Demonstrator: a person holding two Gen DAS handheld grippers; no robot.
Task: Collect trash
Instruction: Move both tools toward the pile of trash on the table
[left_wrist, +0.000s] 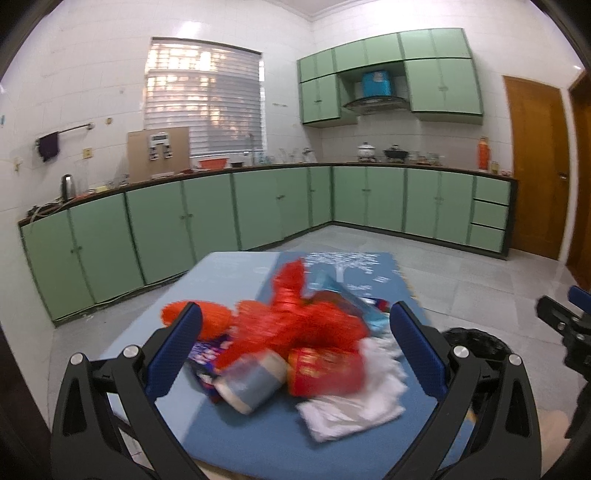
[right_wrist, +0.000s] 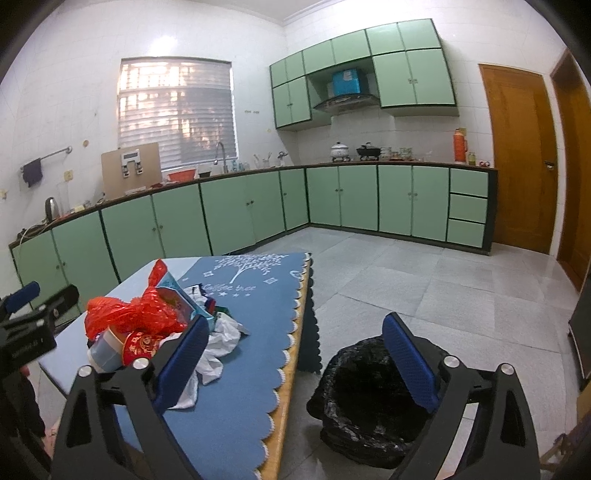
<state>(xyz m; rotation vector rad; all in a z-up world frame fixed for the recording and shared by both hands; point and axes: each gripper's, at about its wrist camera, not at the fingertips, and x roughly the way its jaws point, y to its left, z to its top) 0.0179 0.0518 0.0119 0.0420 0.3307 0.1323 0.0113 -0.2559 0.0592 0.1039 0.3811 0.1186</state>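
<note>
A pile of trash lies on the blue table (left_wrist: 236, 435): a red plastic bag (left_wrist: 295, 325), a red paper cup (left_wrist: 325, 369) on its side, a blue-grey cup (left_wrist: 251, 384), white crumpled plastic (left_wrist: 354, 398) and wrappers. My left gripper (left_wrist: 295, 343) is open, its jaws standing either side of the pile, just above it. My right gripper (right_wrist: 295, 362) is open and empty, over the table's right edge (right_wrist: 291, 354), between the pile (right_wrist: 147, 317) and a black-lined trash bin (right_wrist: 369, 391) on the floor. The left gripper shows at the left of the right wrist view (right_wrist: 33, 321).
Green kitchen cabinets (right_wrist: 221, 210) run along the back and left walls. Wooden doors (right_wrist: 517, 155) stand at the right. Grey tiled floor (right_wrist: 424, 280) lies beyond the table. The bin's rim also shows in the left wrist view (left_wrist: 476, 339).
</note>
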